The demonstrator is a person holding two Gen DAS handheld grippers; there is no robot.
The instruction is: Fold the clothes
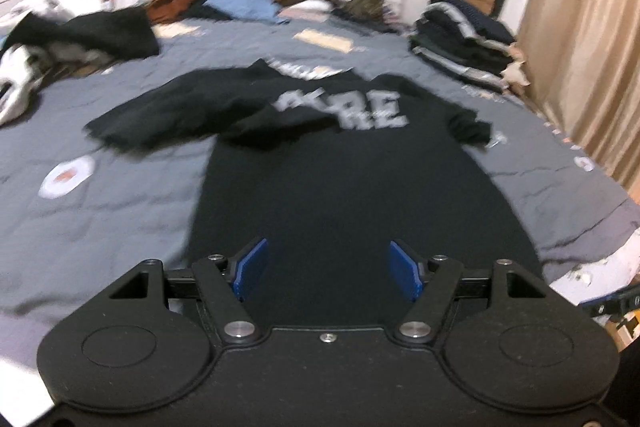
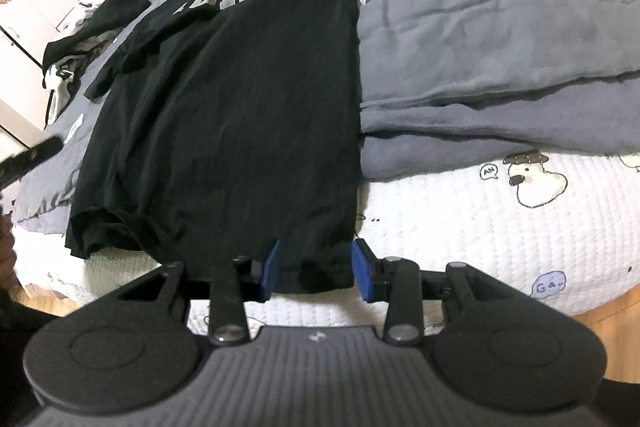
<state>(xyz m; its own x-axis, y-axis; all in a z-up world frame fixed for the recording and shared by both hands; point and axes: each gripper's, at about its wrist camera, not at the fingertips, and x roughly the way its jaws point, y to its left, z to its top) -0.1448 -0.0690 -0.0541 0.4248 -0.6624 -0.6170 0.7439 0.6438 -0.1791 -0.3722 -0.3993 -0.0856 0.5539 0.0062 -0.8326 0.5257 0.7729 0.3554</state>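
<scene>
While flat on one grey quilt [image 2: 500,39], one black T-shirt [image 2: 240,99], two grippers.

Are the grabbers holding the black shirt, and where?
Nothing is held. The left gripper hangs open above the black T-shirt. The right gripper has the shirt's bottom hem corner between its blue pads, but they stand apart and do not pinch it.

A black T-shirt [image 2: 240,99] with grey block lettering lies flat on the bed, one sleeve folded inward over its chest.
</scene>
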